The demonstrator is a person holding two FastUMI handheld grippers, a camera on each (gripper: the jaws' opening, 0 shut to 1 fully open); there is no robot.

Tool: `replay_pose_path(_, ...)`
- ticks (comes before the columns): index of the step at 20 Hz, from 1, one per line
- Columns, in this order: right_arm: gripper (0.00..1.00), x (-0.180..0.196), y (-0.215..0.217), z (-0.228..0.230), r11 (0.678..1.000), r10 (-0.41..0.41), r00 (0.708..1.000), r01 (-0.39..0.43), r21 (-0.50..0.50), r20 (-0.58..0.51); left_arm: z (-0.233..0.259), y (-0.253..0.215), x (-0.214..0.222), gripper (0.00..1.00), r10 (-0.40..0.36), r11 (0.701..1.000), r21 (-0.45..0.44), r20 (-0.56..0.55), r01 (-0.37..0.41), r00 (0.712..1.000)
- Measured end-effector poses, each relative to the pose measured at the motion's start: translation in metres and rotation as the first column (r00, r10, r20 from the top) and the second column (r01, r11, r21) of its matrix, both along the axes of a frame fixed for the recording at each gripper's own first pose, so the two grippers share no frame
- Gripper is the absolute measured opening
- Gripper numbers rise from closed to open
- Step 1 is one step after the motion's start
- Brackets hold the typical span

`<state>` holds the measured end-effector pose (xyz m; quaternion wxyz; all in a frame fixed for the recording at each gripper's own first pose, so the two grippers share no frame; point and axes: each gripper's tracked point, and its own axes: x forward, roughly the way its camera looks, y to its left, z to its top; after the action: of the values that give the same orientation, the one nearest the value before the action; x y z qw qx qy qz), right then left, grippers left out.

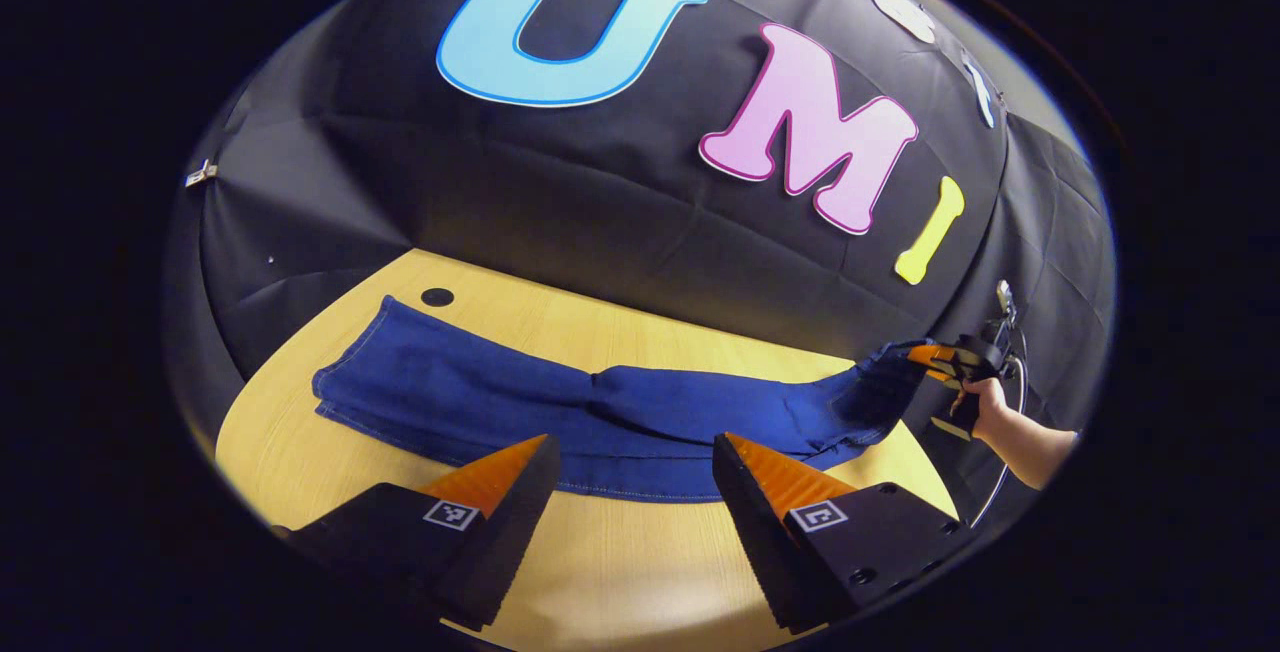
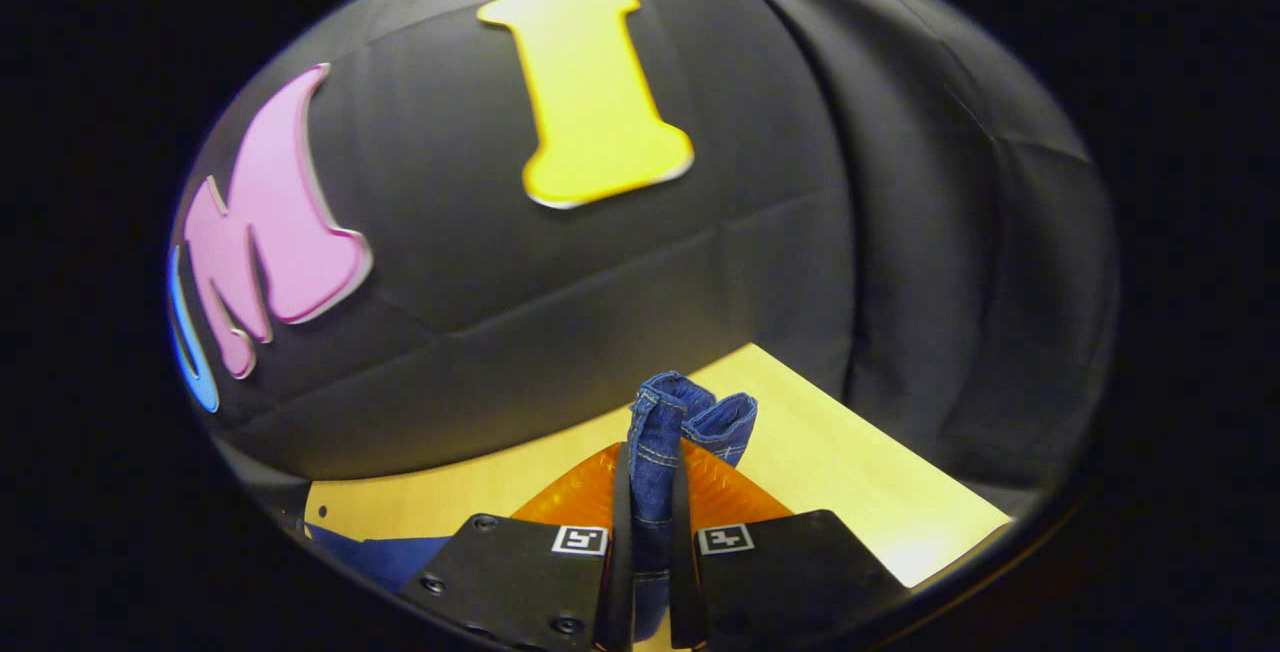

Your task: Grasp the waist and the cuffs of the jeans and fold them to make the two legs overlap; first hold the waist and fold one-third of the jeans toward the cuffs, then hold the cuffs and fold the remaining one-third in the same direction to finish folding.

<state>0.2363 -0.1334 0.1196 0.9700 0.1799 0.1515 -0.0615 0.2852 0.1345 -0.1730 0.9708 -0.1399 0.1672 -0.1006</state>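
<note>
- Dark blue denim jeans point(image 1: 560, 407) lie stretched out flat across the light wooden counter point(image 1: 620, 572).
- Right tool point(image 2: 650, 492) is clamped tight on one end of them, lifting it a bit.
- Left tool point(image 1: 632, 477) hangs over the near edge, fingers spread wide, gripping nothing.

Dark blue jeans point(image 1: 600, 412) with pale stitching; light wood-grain table point(image 1: 620, 552); orange-and-black tool point(image 2: 650, 522) fingers

You won't find any readable text, brand or number here. The only signs are small square black-and-white coded markers, one on each finger of your left hand-held gripper point(image 1: 632, 452) and your right hand-held gripper point(image 2: 650, 492); they carry patterns, not words.
</note>
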Motion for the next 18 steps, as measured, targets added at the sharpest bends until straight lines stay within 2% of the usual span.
replay_pose_path(4,0.18,-0.015,0.014,0.001,0.987,0.153,0.985,-0.15,-0.05,0.08,0.0,0.011,-0.015,0.96,-0.008,1.0,0.015,0.016,0.007,1.0)
replay_pose_path(8,0.17,-0.016,0.018,-0.011,0.955,0.292,0.95,-0.281,-0.098,0.115,-0.006,0.034,-0.03,0.96,0.005,1.0,0.014,0.02,-0.005,1.0)
replay_pose_path(11,0.17,-0.005,0.021,-0.049,0.904,0.42,0.904,-0.41,-0.119,0.075,-0.016,0.056,-0.034,0.96,0.036,0.999,-0.002,0.014,-0.036,0.999)
replay_pose_path(14,0.18,0.004,0.023,-0.076,0.834,0.541,0.841,-0.535,-0.133,0.009,-0.03,0.08,-0.03,0.96,0.088,0.995,-0.036,0.013,-0.088,0.996)
replay_pose_path(16,0.17,0.014,0.019,-0.095,0.794,0.592,0.805,-0.591,-0.142,-0.04,-0.037,0.1,-0.02,0.97,0.136,0.989,-0.059,0.025,-0.135,0.99)
replay_pose_path(17,0.1,0.021,0.018,-0.115,0.78,0.607,0.791,-0.611,-0.138,-0.073,-0.039,0.109,-0.015,0.96,0.157,0.986,-0.063,0.037,-0.154,0.987)
replay_pose_path(18,0.18,0.026,0.018,-0.134,0.766,0.624,0.774,-0.633,-0.11,-0.109,-0.041,0.121,-0.008,0.97,0.18,0.982,-0.063,0.048,-0.177,0.983)
